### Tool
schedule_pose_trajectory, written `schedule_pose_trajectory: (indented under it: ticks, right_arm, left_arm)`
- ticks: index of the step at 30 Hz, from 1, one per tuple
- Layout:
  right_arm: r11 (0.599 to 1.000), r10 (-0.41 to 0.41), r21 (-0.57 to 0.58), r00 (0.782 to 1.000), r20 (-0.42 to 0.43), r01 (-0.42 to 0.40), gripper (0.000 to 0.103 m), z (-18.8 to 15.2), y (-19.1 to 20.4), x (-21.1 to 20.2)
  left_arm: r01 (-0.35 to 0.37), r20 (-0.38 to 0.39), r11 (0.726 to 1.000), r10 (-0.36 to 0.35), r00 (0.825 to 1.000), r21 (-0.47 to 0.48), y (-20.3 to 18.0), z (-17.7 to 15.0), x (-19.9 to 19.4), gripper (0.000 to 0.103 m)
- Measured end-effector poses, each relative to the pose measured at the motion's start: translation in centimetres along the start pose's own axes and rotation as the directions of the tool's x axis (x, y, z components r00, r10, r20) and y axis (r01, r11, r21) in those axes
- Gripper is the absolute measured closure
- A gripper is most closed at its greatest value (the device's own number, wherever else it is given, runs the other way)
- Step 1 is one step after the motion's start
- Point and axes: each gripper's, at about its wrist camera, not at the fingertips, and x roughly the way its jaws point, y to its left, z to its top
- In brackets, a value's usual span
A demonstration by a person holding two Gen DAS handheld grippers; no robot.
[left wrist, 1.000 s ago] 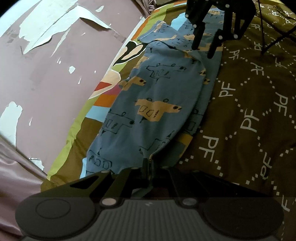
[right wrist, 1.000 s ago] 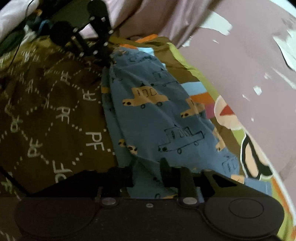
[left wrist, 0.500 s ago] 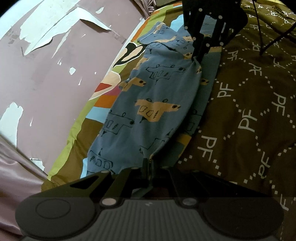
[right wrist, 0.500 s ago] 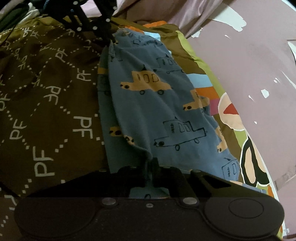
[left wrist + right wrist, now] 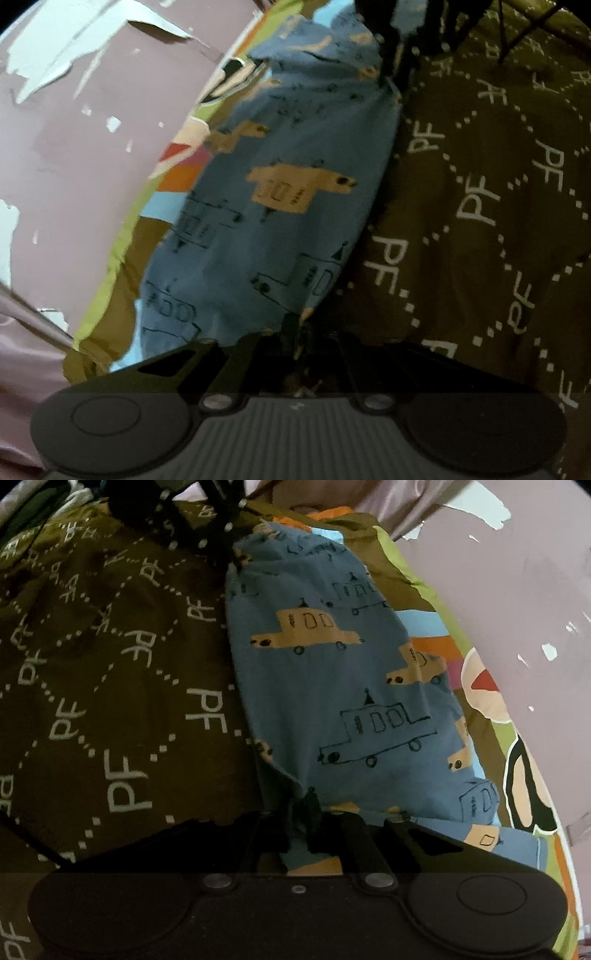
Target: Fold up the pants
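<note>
Blue pants with tan and outlined car prints (image 5: 295,206) lie on a brown "PF" patterned bedspread (image 5: 480,206), along its edge by the wall. My left gripper (image 5: 293,332) is shut on the pants' near edge. My right gripper (image 5: 301,808) is shut on the opposite end of the pants (image 5: 332,686). Each gripper shows in the other's view at the far end of the cloth: the right one in the left wrist view (image 5: 388,79), the left one in the right wrist view (image 5: 232,555). The cloth hangs stretched between them, raised a little off the bed.
A mauve wall with peeling paint (image 5: 92,129) runs along the bed's far side. A colourful cartoon border (image 5: 517,775) edges the bedspread beside the pants. The brown bedspread spreads wide on the other side (image 5: 92,664). Dark cables or stand legs (image 5: 517,37) show at the back.
My right gripper has shut on the pants' end. Both grippers have since lifted and drawn the upper layer taut, covering the lower layer's edge that showed before.
</note>
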Motion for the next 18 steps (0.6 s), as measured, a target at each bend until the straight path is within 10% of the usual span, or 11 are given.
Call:
schedule_pose_trajectory:
  ticks: [3, 9, 18]
  right_arm:
    - [0.999, 0.016, 0.052, 1.0, 0.001, -0.016, 0.039, -0.5, -0.9, -1.2]
    - [0.984, -0.036, 0.17, 0.996, -0.076, 0.049, 0.002, -3.4, -2.9, -5.5]
    - [0.86, -0.185, 0.45, 0.969, -0.161, 0.239, 0.001, -9.1, -7.2, -9.3]
  left_arm:
    - [0.047, 0.015, 0.997, -0.046, 0.999, -0.062, 0.8, 0.0, -0.6, 0.06]
    - [0.034, 0.078, 0.97, -0.015, 0.997, -0.242, 1.4, 2.1, -2.3, 0.009]
    - [0.184, 0.316, 0.915, -0.066, 0.947, -0.359, 1.7, 13.2, -0.6, 0.003]
